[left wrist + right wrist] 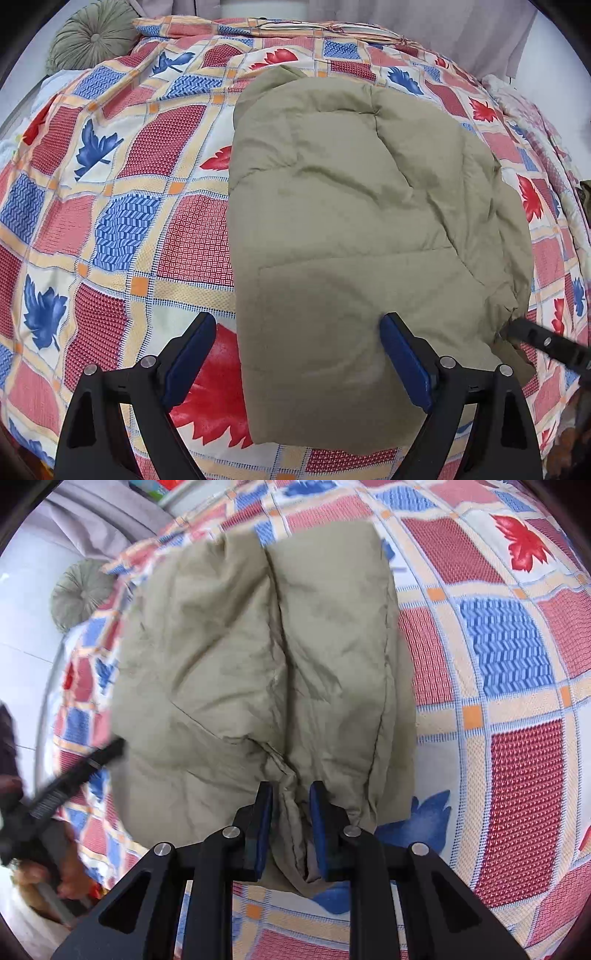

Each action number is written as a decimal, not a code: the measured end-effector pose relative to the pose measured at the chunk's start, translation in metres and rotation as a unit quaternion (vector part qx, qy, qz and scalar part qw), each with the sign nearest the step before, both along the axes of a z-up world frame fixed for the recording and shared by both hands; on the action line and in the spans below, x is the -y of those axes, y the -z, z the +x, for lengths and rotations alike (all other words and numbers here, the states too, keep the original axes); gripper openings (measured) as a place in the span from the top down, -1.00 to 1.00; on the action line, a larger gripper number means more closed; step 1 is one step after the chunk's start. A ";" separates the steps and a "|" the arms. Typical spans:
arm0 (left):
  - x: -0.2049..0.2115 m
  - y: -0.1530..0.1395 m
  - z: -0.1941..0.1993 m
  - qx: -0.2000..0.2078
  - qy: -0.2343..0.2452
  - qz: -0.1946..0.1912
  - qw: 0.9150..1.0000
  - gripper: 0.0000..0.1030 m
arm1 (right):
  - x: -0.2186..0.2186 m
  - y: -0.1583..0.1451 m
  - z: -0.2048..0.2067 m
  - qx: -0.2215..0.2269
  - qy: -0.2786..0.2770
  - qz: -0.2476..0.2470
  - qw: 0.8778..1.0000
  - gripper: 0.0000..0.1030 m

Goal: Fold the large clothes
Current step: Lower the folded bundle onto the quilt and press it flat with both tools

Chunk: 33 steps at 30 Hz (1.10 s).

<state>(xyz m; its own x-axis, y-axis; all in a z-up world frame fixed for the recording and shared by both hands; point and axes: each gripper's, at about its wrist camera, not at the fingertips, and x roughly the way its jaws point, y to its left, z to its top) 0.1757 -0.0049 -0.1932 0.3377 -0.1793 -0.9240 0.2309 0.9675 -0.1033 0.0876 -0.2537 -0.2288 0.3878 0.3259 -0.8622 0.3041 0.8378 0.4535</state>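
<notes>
Two grippers: right gripper (pixel 291 805) pinches the coat (pixel 258 657) hem at six o'clock; left gripper (pixel 299 347) gapes empty (grip the near edge first, then fold evenly).

The left gripper (pixel 299 332) has its fingers (pixel 402 354) spread wide, both blue pads facing inward, nothing pinched between them; it points forward and down; in the right wrist view it shows as a blurred black bar at the left edge, with the left hand (pixel 55 878) wrapped round its handle; the right gripper (pixel 291 805) has its fingers (pixel 264 827) drawn close, a bunched fold of the jacket (pixel 258 646) caught between the pads; in the left wrist view one black finger of it juts in from the right edge
</notes>
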 end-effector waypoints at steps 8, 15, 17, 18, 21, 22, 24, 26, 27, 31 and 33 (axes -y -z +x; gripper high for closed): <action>0.005 0.005 0.002 -0.002 0.001 0.005 1.000 -0.78 | 0.027 -0.045 0.059 0.094 0.068 0.052 0.992 -0.26; 0.006 0.006 0.003 -0.009 0.001 -0.015 1.000 -0.78 | 0.039 0.000 0.122 0.008 0.131 0.043 0.990 0.56; 0.008 0.005 0.002 -0.010 0.003 -0.014 1.000 -0.78 | 0.043 0.021 0.122 -0.014 0.141 0.052 0.989 0.66; 0.010 0.004 0.002 -0.008 0.003 -0.008 1.000 -0.78 | 0.045 0.028 0.121 -0.020 0.147 0.058 0.987 0.66; 0.009 0.001 0.000 -0.008 0.003 0.000 1.000 -0.78 | 0.048 0.029 0.116 -0.018 0.148 0.069 0.986 0.66; 0.008 0.000 0.000 -0.009 0.003 0.000 1.000 -0.78 | 0.048 0.026 0.114 -0.016 0.144 0.070 0.987 0.65; 0.005 0.000 -0.001 -0.009 0.000 0.001 1.000 -0.78 | 0.047 0.013 0.104 -0.010 0.131 0.061 0.989 0.64; 0.004 0.003 -0.001 -0.010 -0.001 0.001 1.000 -0.78 | 0.043 0.001 0.089 -0.001 0.114 0.047 0.992 0.58; 0.003 0.005 -0.002 -0.010 -0.001 0.001 1.000 -0.78 | 0.040 -0.004 0.082 0.003 0.106 0.037 0.994 0.58; 0.000 0.019 -0.005 -0.008 -0.008 0.008 1.000 -1.00 | 0.021 -0.019 0.037 0.014 0.066 -0.014 0.998 0.58; -0.004 0.025 -0.005 -0.015 -0.016 -0.004 1.000 -1.00 | 0.012 -0.020 0.016 0.018 0.052 -0.042 0.998 0.58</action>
<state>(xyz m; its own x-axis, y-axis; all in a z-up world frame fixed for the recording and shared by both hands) 0.1703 -0.0013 -0.2179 0.3149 -0.1752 -0.9328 0.1956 0.9737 -0.1168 0.1035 -0.2653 -0.2091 0.4469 0.2093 -0.8698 0.3757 0.8384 0.3948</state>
